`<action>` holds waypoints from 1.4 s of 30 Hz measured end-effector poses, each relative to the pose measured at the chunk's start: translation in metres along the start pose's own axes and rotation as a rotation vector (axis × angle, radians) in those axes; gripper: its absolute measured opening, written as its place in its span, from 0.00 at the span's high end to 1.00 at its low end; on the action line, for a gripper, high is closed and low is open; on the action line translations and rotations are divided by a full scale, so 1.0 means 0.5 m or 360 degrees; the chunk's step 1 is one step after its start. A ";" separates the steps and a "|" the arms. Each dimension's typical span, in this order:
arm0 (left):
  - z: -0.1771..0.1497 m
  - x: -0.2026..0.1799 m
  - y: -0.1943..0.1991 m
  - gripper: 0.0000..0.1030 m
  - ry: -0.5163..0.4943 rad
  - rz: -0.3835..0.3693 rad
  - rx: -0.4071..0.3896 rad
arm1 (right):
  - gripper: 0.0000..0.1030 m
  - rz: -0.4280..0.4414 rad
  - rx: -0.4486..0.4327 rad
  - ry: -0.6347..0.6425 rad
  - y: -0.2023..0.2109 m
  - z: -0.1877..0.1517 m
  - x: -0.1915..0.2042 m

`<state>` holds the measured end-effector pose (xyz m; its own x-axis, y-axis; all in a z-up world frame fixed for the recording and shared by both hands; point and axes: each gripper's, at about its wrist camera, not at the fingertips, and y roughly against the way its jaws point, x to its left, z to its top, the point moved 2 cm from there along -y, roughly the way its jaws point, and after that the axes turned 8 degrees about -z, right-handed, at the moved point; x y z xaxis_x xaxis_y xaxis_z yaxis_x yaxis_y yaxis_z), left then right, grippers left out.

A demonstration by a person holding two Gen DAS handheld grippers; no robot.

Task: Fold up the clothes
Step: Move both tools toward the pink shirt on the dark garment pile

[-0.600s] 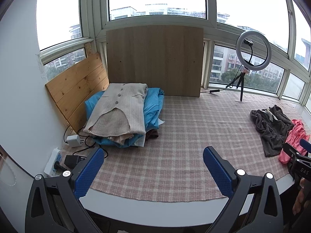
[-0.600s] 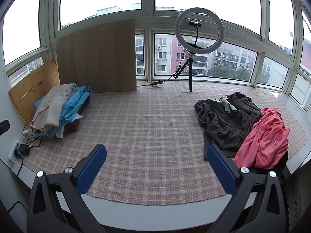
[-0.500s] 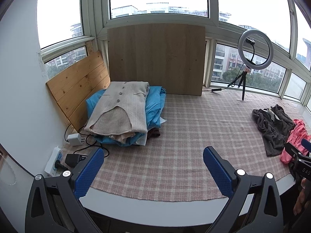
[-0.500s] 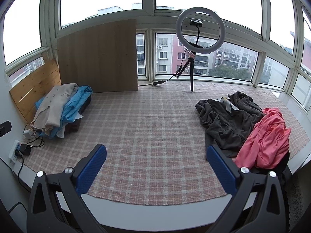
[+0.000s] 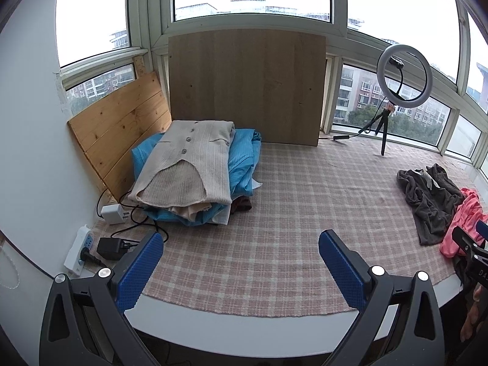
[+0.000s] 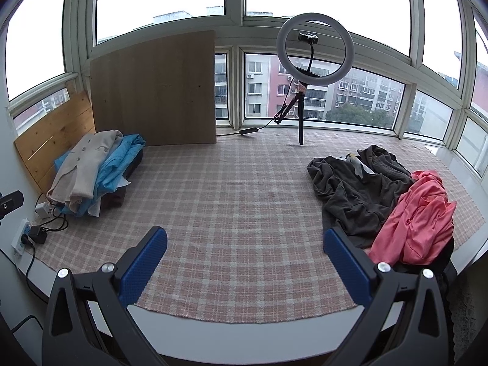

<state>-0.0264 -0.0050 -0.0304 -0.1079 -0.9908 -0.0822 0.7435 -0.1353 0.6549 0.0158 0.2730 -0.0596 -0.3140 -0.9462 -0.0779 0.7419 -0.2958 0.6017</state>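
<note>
Both grippers spread wide, holding nothing.
Left gripper point(image 5: 241, 262) & right gripper point(image 6: 245, 257) over plaid mat's point(image 6: 231, 201) front edge; pink top point(image 6: 418, 216) at right edge, folded stack point(image 5: 195, 170) back-left corner.

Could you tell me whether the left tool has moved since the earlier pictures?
Yes. In its own view the wooden board and folded pile have slid slightly right and down between the fingers, so the left tool has swung a little left and upward.

- Soft grey daylight enters through the windows point(image 6: 320, 0) ahead of both grippers; the sky is overexposed.
- Shadows are weak.
- Edges bend strongly, with dark corners.
- Focus is sharp.
</note>
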 end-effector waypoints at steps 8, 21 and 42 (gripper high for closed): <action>0.005 -0.040 -0.020 0.01 -0.0086 -0.0072 0.0027 | 0.00 -0.0042 0.0031 -0.0040 0.000 -0.019 -0.021; -0.001 -0.153 -0.047 0.01 -0.0251 -0.0245 0.0065 | 0.00 -0.0136 0.0084 -0.0196 0.012 -0.057 -0.106; 0.090 -0.414 -0.166 0.01 -0.0310 -0.0337 0.0096 | 0.03 -0.0370 0.0085 -0.0430 -0.070 -0.057 -0.495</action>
<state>-0.0952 0.2116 -0.0339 -0.3854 -0.9193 -0.0801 0.6508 -0.3323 0.6827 0.0844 0.5137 -0.0841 -0.6214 -0.7834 -0.0090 0.6023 -0.4851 0.6340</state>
